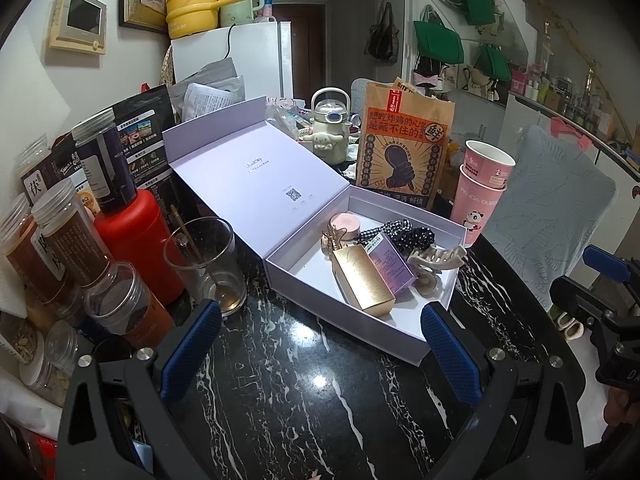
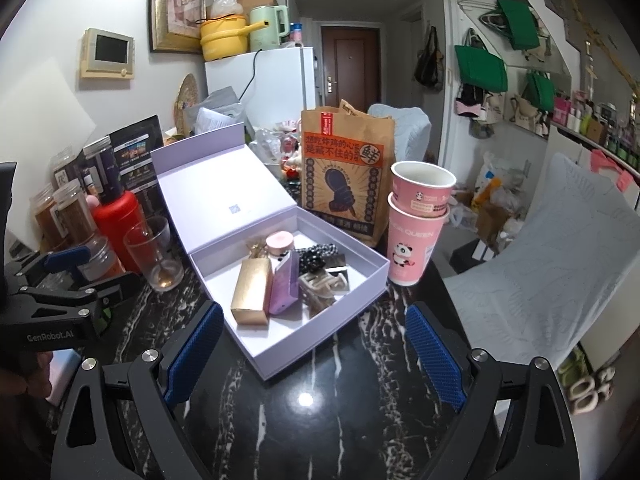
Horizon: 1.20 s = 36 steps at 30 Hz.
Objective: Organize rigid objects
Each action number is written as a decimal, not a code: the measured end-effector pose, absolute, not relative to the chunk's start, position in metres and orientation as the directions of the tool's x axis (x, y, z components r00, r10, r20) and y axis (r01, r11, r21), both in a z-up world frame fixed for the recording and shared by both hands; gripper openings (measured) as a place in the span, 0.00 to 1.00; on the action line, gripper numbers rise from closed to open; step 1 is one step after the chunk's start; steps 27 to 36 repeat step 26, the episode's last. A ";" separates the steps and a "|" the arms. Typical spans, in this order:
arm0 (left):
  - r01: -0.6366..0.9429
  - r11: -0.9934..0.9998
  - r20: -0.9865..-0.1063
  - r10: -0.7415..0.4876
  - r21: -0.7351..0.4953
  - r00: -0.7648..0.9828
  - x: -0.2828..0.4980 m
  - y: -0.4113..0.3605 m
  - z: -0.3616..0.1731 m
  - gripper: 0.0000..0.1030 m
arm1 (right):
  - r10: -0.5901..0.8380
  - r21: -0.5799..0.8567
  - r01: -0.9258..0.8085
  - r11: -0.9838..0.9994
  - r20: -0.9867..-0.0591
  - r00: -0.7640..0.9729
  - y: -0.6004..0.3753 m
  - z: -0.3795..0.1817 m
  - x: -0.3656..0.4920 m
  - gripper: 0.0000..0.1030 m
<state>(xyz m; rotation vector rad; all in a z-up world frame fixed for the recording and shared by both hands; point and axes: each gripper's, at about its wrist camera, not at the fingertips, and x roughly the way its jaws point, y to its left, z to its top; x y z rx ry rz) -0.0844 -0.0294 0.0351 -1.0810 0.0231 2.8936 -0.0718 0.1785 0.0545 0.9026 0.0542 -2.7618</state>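
Both grippers, left gripper [image 1: 320, 344] and right gripper [image 2: 316, 348], hover released, fingers empty, just short of box [image 2: 352, 314]; gold carton [image 2: 251, 294] lies inside, long axis pointing away, right nearer.

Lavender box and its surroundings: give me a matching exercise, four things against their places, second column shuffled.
Things:
1. gold carton
2. pink paper cups
3. drinking glass
4. brown paper bag

Places:
A. behind the lavender box
B. lying inside the box
C. on the black marble table, right of the box in the right wrist view
D. on the table left of the box, in front of the red bottle

Pairs: 1-B, 2-C, 3-D, 4-A
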 end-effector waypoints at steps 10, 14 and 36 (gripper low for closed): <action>-0.062 -0.998 -0.664 0.048 -0.003 -0.746 -0.082 -0.027 0.033 0.99 | -0.213 0.037 0.238 -0.971 -0.594 -0.776 0.177 0.052 -0.070 0.91; -0.064 -0.998 -0.668 0.050 -0.003 -0.743 -0.081 -0.027 0.032 0.99 | -0.217 0.038 0.243 -0.969 -0.597 -0.773 0.176 0.051 -0.068 0.91; -0.075 -0.997 -0.687 0.055 -0.001 -0.725 -0.081 -0.025 0.023 0.99 | -0.215 0.041 0.241 -0.970 -0.612 -0.761 0.179 0.045 -0.066 0.91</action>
